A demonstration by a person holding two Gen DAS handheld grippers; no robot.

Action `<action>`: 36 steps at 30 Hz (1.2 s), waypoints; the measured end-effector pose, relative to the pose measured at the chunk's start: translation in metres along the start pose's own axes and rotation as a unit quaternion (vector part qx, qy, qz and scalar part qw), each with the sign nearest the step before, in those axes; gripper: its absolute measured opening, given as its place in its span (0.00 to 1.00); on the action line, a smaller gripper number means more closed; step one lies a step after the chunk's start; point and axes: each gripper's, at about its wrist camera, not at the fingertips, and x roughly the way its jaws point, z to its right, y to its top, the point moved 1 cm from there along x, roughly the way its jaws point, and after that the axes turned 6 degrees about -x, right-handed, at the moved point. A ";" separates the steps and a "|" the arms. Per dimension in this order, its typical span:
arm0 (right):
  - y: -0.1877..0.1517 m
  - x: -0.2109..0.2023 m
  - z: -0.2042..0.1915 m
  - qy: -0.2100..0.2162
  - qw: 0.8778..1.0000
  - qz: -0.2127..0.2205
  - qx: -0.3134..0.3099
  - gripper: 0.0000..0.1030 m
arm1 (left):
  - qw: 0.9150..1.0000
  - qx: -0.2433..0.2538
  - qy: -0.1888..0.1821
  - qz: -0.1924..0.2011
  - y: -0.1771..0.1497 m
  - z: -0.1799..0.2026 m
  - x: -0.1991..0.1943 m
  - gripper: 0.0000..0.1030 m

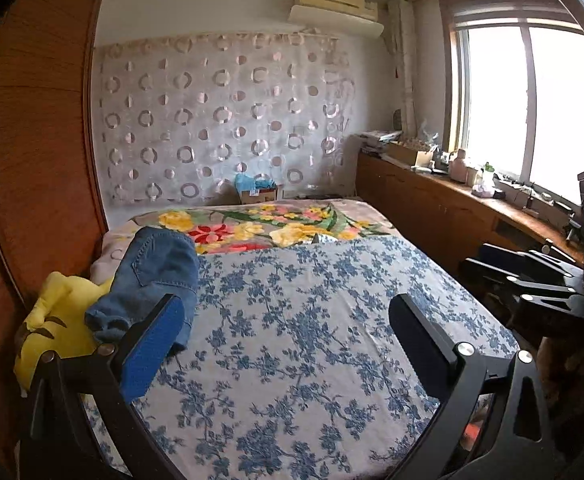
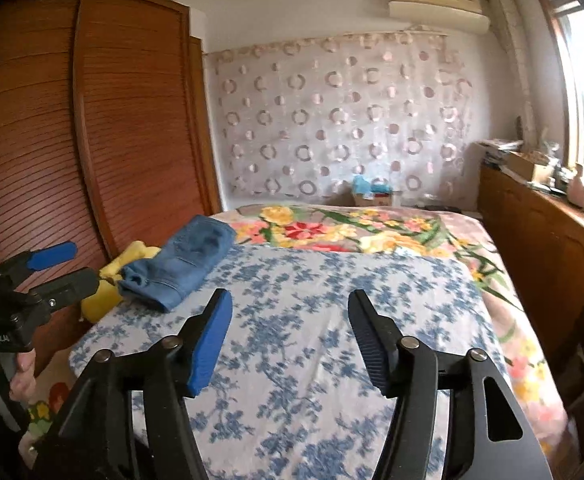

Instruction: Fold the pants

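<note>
Folded blue denim pants (image 1: pixel 153 276) lie on the left side of the bed, partly on a yellow plush toy (image 1: pixel 57 320). They also show in the right wrist view (image 2: pixel 183 262). My left gripper (image 1: pixel 287 320) is open and empty above the blue-flowered sheet (image 1: pixel 312 320), its left finger just in front of the pants. My right gripper (image 2: pixel 289 320) is open and empty over the sheet (image 2: pixel 292 280), to the right of the pants. The left gripper (image 2: pixel 57 268) also shows at the left edge of the right wrist view, open, held by a hand.
A wooden louvred wardrobe (image 2: pixel 91 140) stands close along the bed's left side. A low wooden cabinet (image 1: pixel 452 208) with clutter runs under the window at right. A bright floral blanket (image 1: pixel 275 226) covers the far end of the bed. A cardboard box (image 1: pixel 257 192) sits beyond it.
</note>
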 end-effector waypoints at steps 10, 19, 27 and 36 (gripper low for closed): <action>-0.002 -0.048 -0.011 -0.044 0.999 0.016 0.022 0.64 | 1.000 -0.008 0.013 0.006 -0.001 0.019 -0.021 0.99; -0.011 -0.079 -0.028 -0.066 0.997 0.036 0.023 0.64 | 1.000 -0.011 0.024 0.009 -0.009 0.023 -0.041 0.99; -0.017 -0.078 -0.028 -0.067 0.997 0.035 0.024 0.64 | 0.999 -0.012 0.025 0.016 -0.010 0.024 -0.052 0.99; -0.014 -0.075 -0.018 -0.067 0.997 0.035 0.025 0.64 | 0.999 -0.013 0.025 0.018 -0.006 0.022 -0.056 0.99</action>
